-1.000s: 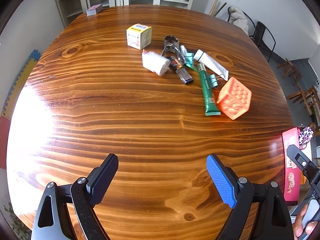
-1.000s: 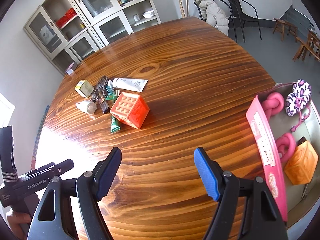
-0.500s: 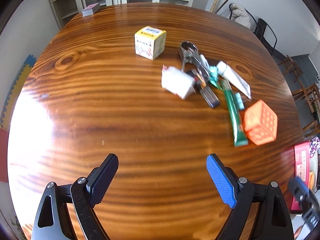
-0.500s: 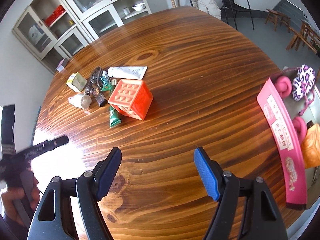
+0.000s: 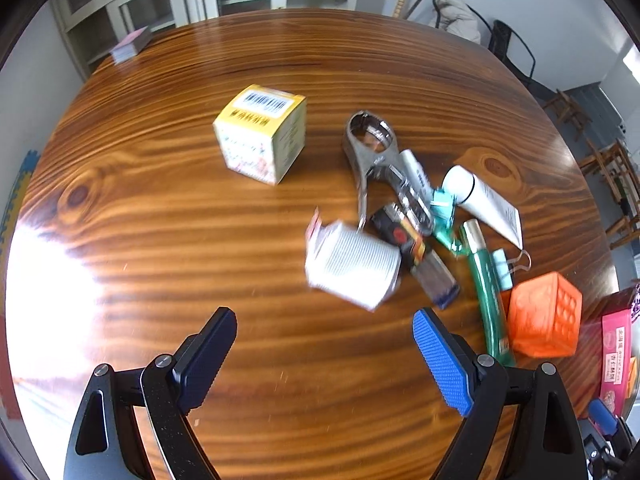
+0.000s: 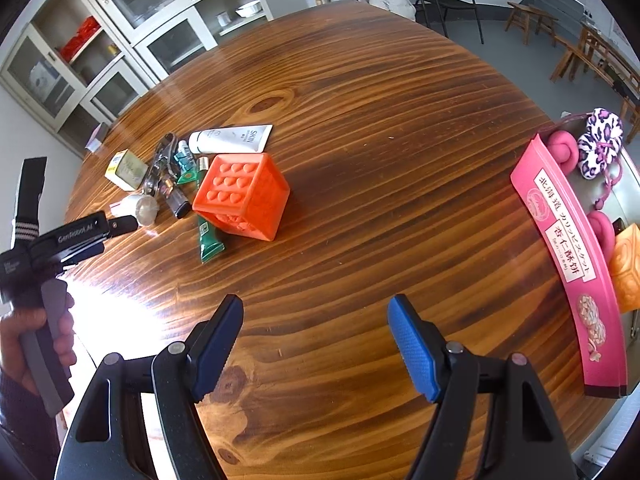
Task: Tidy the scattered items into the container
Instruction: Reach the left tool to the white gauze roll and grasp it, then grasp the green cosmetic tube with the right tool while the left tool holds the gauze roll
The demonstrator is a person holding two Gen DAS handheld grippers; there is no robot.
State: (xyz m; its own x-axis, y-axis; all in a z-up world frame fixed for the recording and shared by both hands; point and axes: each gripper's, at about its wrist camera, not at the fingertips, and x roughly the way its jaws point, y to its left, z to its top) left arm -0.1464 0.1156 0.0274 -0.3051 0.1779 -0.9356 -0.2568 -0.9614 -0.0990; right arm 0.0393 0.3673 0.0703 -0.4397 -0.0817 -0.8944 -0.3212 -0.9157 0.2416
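A glossy wood-grain table (image 5: 160, 208) is seen. The ribbed white roll (image 5: 352, 266) lies just above the left gripper (image 5: 324, 344), right of centre; both grippers' ridged jaws are spread wide, empty.

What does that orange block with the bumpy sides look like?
The orange cube with bumpy faces looks like soft rubber or plastic, with rows of raised heart-like bumps. It sits tilted on the brown wooden table, at the near end of the clutter. A green tube lies against it. No claw touches it.
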